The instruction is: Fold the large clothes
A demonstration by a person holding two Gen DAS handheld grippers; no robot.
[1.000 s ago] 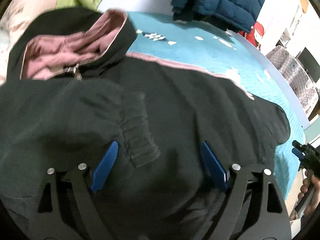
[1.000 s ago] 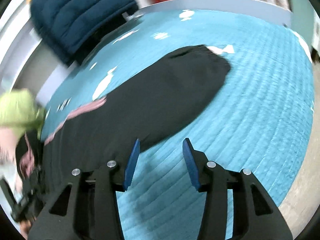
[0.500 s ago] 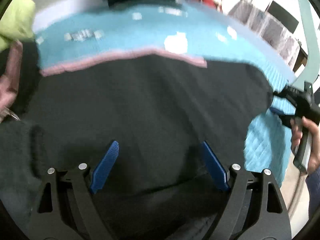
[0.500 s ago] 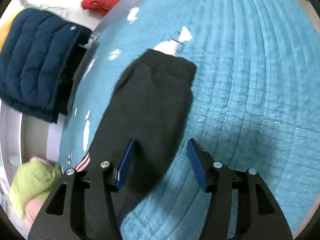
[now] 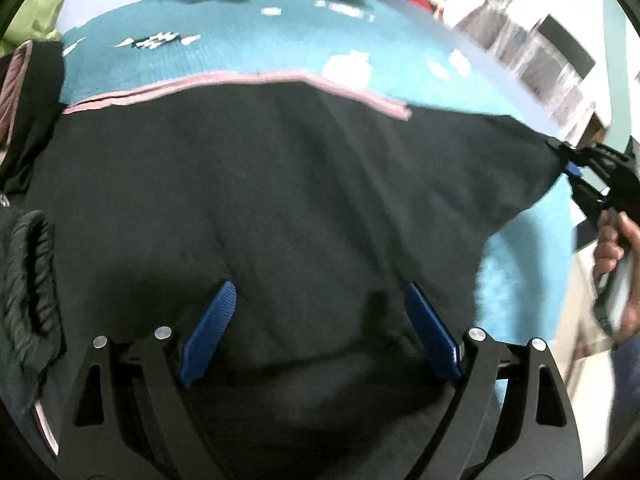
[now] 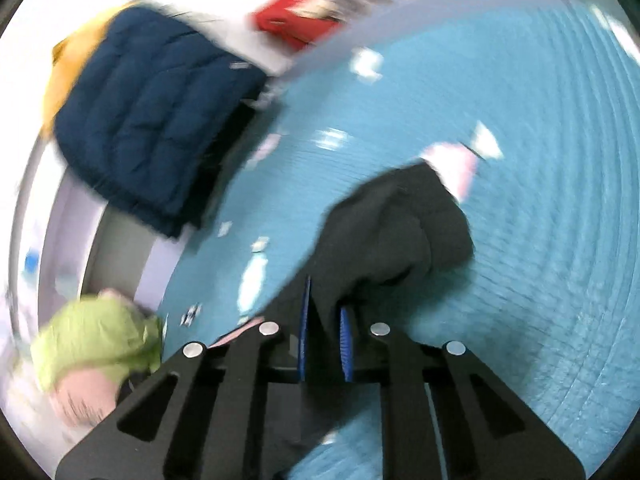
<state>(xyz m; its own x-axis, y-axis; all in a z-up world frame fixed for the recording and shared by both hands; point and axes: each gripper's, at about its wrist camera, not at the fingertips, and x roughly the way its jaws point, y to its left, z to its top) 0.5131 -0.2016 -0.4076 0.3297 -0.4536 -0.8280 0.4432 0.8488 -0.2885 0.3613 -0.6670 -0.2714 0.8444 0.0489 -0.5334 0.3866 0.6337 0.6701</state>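
Note:
A large black hooded jacket [image 5: 280, 180] with a pink edge [image 5: 240, 80] lies spread on the teal bedspread [image 5: 240, 52]. My left gripper [image 5: 318, 286] hovers just over its body, jaws wide and still opening, with only flat cloth under them. A ribbed cuff [image 5: 28, 280] lies at the left. My right gripper [image 6: 325, 300] is closing, its blue pads pinching the black sleeve [image 6: 400, 220], which bunches ahead of them. In the left wrist view the right gripper [image 5: 576, 168] pulls the sleeve end up at the far right.
A navy puffer jacket [image 6: 148, 112] lies at the far edge of the bed, a lime-green garment [image 6: 96, 340] at the left corner, a red item [image 6: 296, 20] beyond. A person's hand [image 5: 612, 248] holds the right gripper's handle. Bare teal bedspread [image 6: 540, 200] spreads to the right.
The right gripper moved over the sleeve end, shut on it and lifted it. The left gripper swung right across the jacket; the hood slid out of view at the left.

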